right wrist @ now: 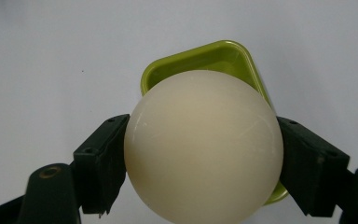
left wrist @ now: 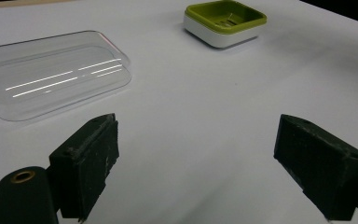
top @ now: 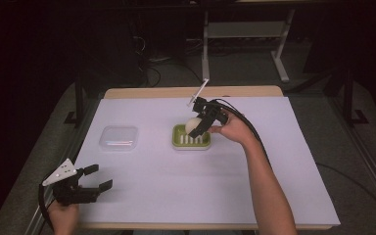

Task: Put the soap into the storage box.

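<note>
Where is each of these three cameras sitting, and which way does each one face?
High view: above the person's side, looking forward and down on the table; both forearms and grippers show.
Left gripper view: rides the left gripper, facing across the table at the clear lid and green dish; its open fingers show.
Right gripper view: rides the right gripper, looking down on the cream ball it holds over the dish.
All three share the dish.

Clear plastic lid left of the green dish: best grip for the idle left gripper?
Judging by its pose, take the clear rounded-rectangle plastic lid across its short sides, from above. It lies flat and shallow on the white table sheet, so a side approach finds little wall. The left gripper is open and nearest.
</note>
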The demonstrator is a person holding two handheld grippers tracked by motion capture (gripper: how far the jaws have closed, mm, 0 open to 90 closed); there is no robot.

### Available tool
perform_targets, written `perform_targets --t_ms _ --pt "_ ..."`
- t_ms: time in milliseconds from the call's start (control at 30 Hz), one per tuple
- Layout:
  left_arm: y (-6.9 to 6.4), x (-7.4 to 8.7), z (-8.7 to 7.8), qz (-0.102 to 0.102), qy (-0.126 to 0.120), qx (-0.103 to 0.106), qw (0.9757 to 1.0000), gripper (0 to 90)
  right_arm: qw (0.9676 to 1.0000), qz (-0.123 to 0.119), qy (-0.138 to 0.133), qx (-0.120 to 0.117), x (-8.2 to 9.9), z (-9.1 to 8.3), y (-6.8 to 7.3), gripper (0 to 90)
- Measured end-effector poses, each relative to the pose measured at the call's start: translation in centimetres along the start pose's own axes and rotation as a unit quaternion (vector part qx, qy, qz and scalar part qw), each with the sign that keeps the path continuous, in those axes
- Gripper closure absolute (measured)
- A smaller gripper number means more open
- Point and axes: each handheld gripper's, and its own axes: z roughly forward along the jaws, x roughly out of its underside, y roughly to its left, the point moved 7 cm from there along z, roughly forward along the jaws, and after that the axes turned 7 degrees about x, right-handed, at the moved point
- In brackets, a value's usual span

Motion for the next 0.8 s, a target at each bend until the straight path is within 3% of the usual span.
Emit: perform_targets --t_ms 800 --pt "-0.1 0.0 0.0 0.0 -0.001 0.0 1.0 13.2 0.9999 0.006 0.008 0.006 -0.2 1.8 -0.5 22.4"
